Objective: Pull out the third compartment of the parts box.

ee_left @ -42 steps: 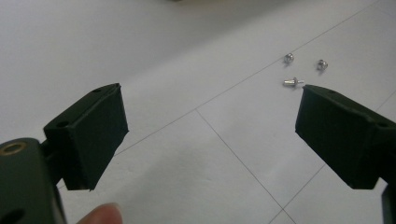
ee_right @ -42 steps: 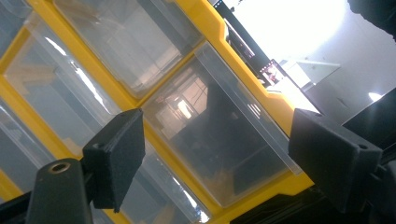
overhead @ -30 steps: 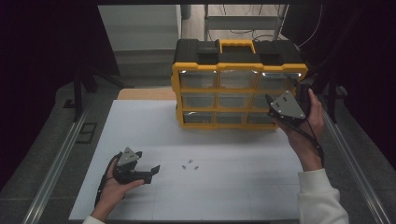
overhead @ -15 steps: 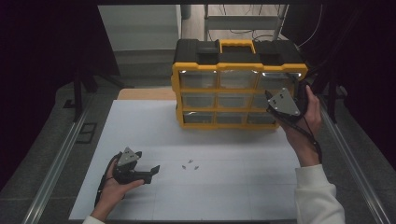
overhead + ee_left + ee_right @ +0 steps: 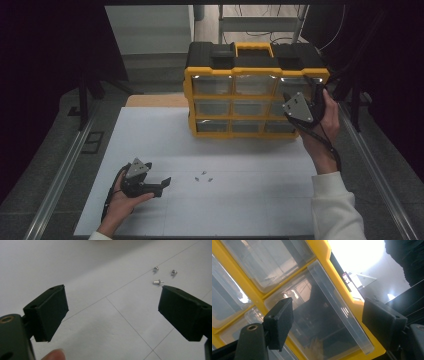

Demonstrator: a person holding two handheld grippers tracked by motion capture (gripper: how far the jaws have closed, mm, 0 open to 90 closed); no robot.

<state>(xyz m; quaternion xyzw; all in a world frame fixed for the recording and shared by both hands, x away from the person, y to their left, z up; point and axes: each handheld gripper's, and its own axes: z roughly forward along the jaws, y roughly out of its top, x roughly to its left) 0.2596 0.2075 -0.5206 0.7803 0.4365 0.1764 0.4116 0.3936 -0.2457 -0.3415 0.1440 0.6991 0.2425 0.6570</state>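
Jaws of your right gripper [image 5: 327, 322] stand wide, just closing, astride the organizer's [image 5: 252, 75] right-column clear drawer [image 5: 332, 322]; your left gripper [image 5: 162, 184] rests wide open near three screws [image 5: 202, 176]

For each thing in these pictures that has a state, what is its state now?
Organizer: upright on the table, lid closed.
Top right drawer: closed, between the open jaws.
Right gripper: open, jaws just closing a little, not pressing the drawer.
Left gripper: open, holds nothing.
Three screws: loose on the white table.
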